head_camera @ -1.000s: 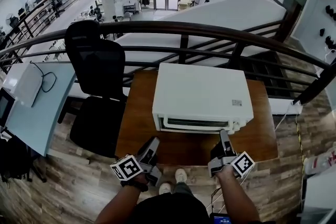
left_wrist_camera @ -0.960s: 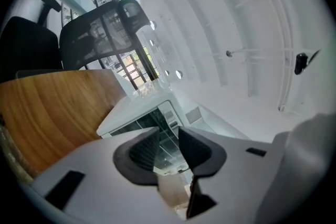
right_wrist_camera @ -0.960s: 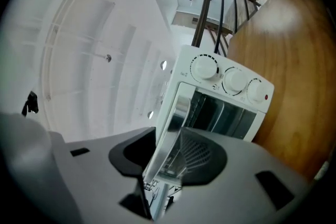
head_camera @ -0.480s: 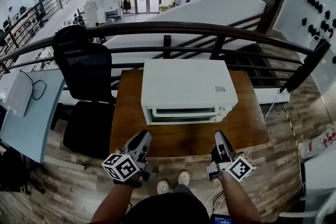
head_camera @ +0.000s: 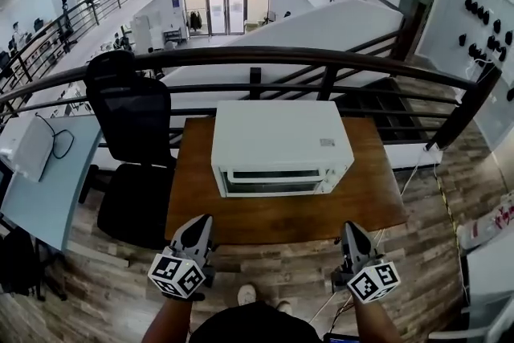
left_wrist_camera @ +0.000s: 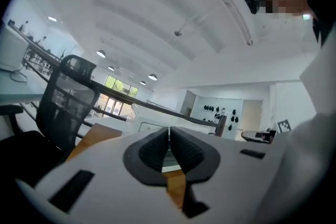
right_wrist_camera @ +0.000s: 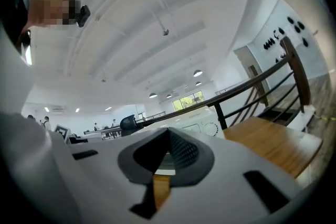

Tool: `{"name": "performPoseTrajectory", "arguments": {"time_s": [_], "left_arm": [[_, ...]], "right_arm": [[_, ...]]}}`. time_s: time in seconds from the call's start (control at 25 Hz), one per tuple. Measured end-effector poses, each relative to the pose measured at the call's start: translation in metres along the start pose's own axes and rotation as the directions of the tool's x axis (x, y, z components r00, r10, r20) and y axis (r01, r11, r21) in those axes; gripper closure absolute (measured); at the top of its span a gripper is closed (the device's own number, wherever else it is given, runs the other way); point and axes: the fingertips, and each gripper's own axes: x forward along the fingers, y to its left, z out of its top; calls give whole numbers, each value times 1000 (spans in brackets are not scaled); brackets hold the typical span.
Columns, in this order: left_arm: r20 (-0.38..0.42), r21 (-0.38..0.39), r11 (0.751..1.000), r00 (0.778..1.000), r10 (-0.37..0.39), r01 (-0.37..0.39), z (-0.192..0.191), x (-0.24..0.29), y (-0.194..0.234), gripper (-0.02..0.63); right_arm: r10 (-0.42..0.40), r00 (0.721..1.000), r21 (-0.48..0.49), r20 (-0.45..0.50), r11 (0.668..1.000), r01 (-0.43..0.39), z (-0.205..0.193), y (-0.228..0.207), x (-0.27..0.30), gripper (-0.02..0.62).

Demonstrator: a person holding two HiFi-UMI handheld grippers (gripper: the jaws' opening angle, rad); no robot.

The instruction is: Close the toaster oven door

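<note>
White metal toaster oven (head_camera: pixel 281 142): one, door shut (on one brown wooden table (head_camera: pixel 193 205)).
Left gripper (head_camera: pixel 197 224): jaws just closed together, empty.
Right gripper (head_camera: pixel 350 229): jaws just clenched too, empty.

Below you, a brown wooden table (head_camera: pixel 193 205) stands close against a dark curved railing (head_camera: pixel 265 56). Just beside the table on your left is a black office chair (head_camera: pixel 132 120), its back nearer the railing than its seat. Farther left you have a pale blue desk (head_camera: pixel 48 201) carrying a flat white device (head_camera: pixel 28 147), with a black cable (head_camera: pixel 64 142) looped next to it. Grey-brown wood planks cover the floor (head_camera: pixel 434 269). Past the railing you look over a bright white hall to glass doors (head_camera: pixel 225 8) at its far end. On the wall at your right hang small black objects (head_camera: pixel 482 16), too small to tell apart.
</note>
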Motion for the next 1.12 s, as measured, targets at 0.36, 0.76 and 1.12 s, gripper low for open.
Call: {"name": "performPoseTrajectory", "arguments": {"time_s": [0.36,0.76,1.12], "left_arm": [[35,63,987,989,143,-145,-6,-40,-19,589],[48,97,984,988,146,-150,-6,-54,-64,589],[52,85,985,988,147,-151,-7,-56,-63,589]], "right_arm": [[23,1000,-19,-14,1000,-23,11,-26,-38,598],[92,996,-52,-21,994,-93,14,-27,-48,600],[144,987,-96,-69,984,-150,6,-16,-45,601]]}}
